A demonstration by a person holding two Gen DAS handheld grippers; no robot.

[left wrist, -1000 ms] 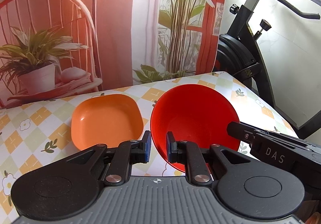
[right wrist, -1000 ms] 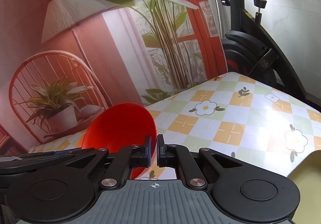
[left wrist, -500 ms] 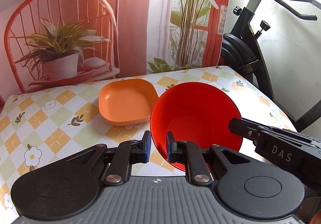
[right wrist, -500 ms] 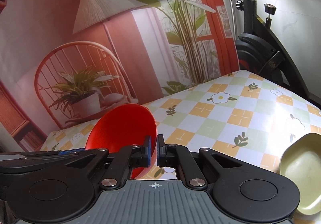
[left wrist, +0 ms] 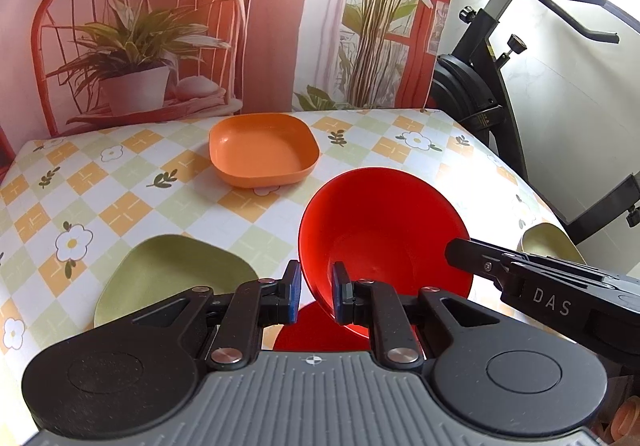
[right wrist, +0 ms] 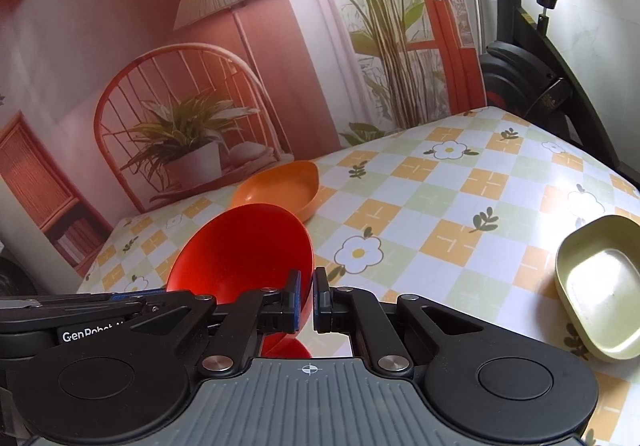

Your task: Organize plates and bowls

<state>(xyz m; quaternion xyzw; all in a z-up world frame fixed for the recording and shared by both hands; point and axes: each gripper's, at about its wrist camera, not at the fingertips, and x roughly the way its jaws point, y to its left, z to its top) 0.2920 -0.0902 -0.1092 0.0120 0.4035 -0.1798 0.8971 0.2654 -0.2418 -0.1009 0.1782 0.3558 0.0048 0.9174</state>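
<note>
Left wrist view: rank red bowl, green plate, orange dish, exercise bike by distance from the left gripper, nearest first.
1. red bowl: its rim sits between the fingers of the left gripper.
2. green plate: on the table just left of the fingers.
3. orange dish: far side of the table, centre.
4. exercise bike: beyond the table, at right.

A table (left wrist: 132, 206) covered in a flower-checked cloth is seen ahead of the tool, a printed backdrop (left wrist: 256, 18) behind it, an exercise bike (left wrist: 492, 86) at right.
</note>
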